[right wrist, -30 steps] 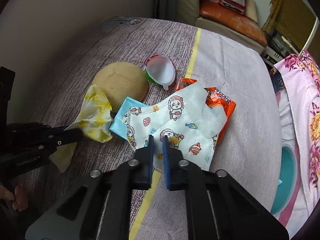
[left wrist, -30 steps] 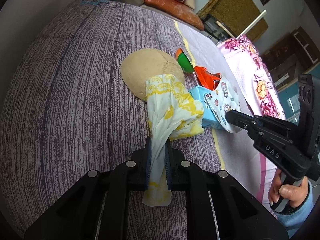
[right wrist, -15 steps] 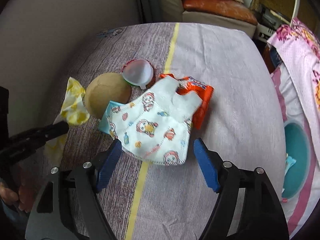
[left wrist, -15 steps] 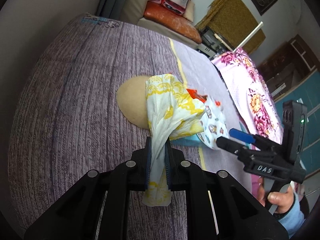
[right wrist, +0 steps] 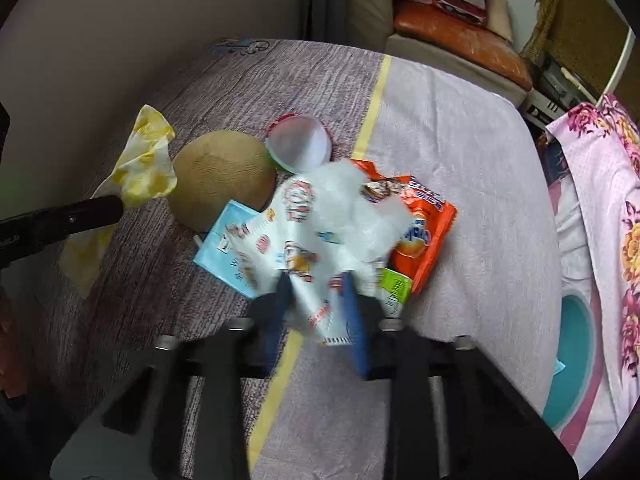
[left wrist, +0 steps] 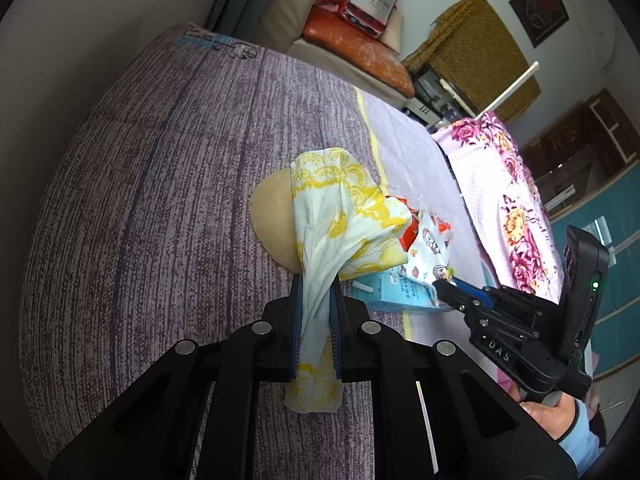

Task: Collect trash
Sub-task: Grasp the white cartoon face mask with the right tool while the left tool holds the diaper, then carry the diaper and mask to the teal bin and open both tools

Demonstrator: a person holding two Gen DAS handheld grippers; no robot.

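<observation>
Left gripper (left wrist: 316, 312) clamps the yellow-print tissue (left wrist: 340, 216), lifted beside the brown bowl (right wrist: 222, 178). Right gripper (right wrist: 316, 300), blurred, has just been closing, its jaws now pinching the cartoon-print mask (right wrist: 316, 220) near that bowl. Only the right view shows the green carton (right wrist: 394, 286) and teal bin (right wrist: 574, 344), partly cut off.

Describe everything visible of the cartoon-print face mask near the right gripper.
The face mask is white, soft and fabric-like, printed with small cartoon figures in red, orange and blue. It is crumpled and bunched, its near edge pinched between the pads of the right gripper, whose jaws have just been closing on it. Its far part drapes over the orange snack wrapper and the light blue carton, both lying on the purple bedspread. The view is motion-blurred, so ear loops cannot be made out.
</observation>
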